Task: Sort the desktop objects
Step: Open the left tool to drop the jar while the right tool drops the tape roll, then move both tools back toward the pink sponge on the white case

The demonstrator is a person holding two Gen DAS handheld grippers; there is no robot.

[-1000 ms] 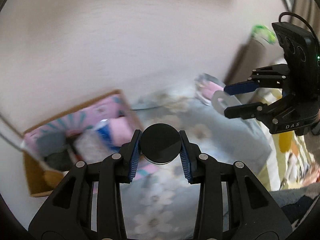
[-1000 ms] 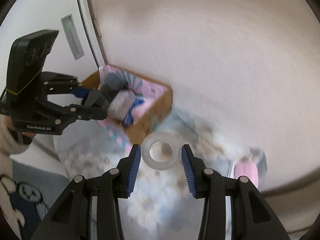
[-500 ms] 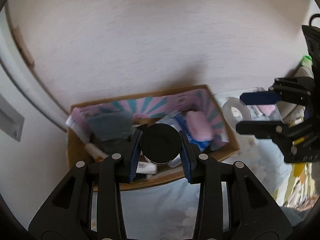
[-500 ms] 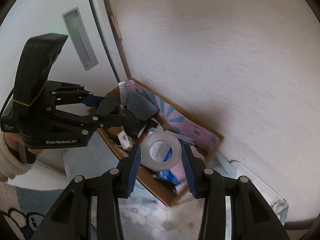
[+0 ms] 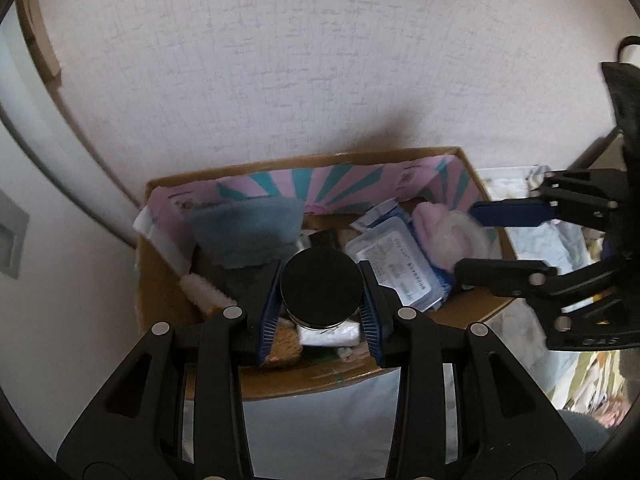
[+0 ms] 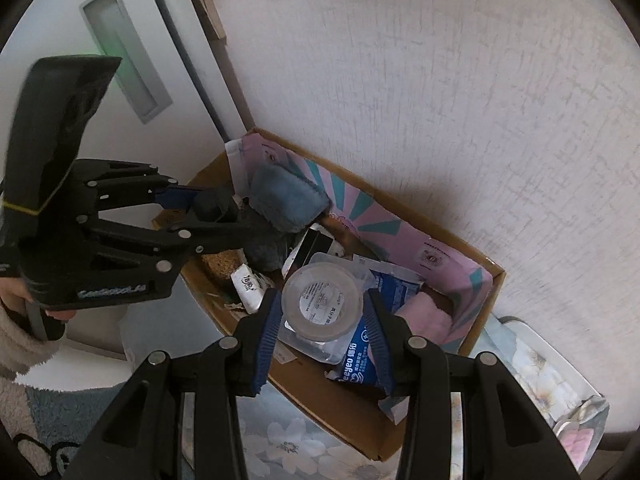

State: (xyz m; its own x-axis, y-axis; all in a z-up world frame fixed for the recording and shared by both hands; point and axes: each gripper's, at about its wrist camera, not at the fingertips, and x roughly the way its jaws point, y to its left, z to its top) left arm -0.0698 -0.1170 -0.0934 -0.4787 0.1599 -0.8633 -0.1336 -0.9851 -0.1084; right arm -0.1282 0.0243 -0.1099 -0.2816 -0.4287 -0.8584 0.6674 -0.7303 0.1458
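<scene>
My left gripper (image 5: 321,295) is shut on a round black-lidded jar (image 5: 321,290) and holds it over the cardboard box (image 5: 168,292) against the wall. My right gripper (image 6: 322,307) is shut on a clear tape roll (image 6: 322,299) above the same box (image 6: 344,404). The box has a pink and teal liner and holds a blue fuzzy cloth (image 5: 248,228), a clear plastic packet (image 5: 394,264), a pink cloth (image 6: 426,320) and a blue packet (image 6: 356,364). The right gripper (image 5: 476,240) with the tape shows at the right of the left wrist view; the left gripper (image 6: 200,216) shows at the left of the right wrist view.
The box sits in a corner between a textured white wall (image 5: 320,60) and a white door with a recessed handle (image 6: 128,72). A floral cloth (image 6: 288,444) covers the surface in front. A clear container with pink contents (image 6: 576,436) lies at the right.
Both grippers have swung left from the floral surface to above the box, carrying the jar and the tape roll. The box has come closer beneath them.
</scene>
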